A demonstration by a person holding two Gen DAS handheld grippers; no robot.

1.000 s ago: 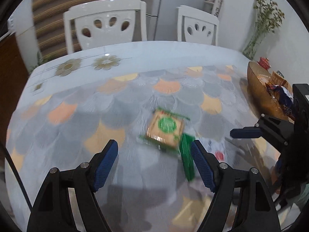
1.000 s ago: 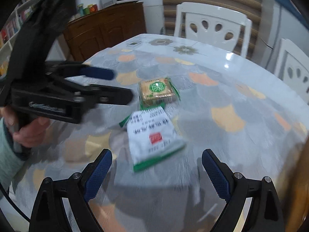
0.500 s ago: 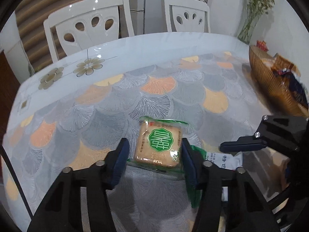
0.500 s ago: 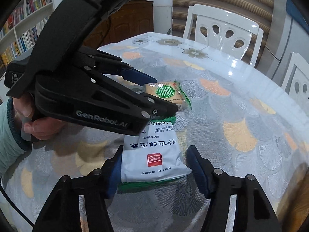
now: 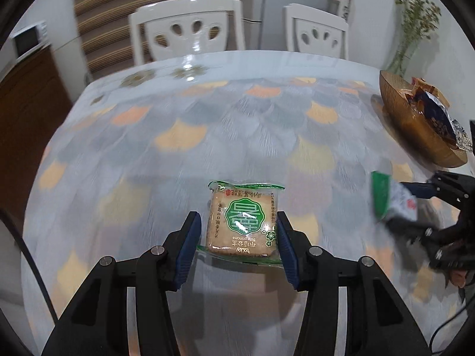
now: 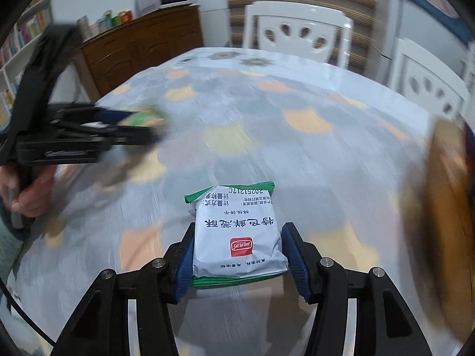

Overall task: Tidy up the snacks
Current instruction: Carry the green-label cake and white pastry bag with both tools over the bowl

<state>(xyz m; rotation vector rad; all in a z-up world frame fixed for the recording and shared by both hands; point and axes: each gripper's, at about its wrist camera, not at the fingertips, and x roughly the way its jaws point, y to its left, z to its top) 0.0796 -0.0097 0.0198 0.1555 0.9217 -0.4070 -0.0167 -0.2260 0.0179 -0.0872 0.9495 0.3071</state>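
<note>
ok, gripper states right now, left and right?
Left gripper: shut on the green-label biscuit pack.
Right gripper: jaws closing, pads already pressing the white snack packet.

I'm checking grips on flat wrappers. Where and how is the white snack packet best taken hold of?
Across its two long side edges near the bottom seam, from its short end, as the right gripper does; its jaws are closing on the white snack packet. The packet is flat and narrow enough to fit between the pads.
</note>
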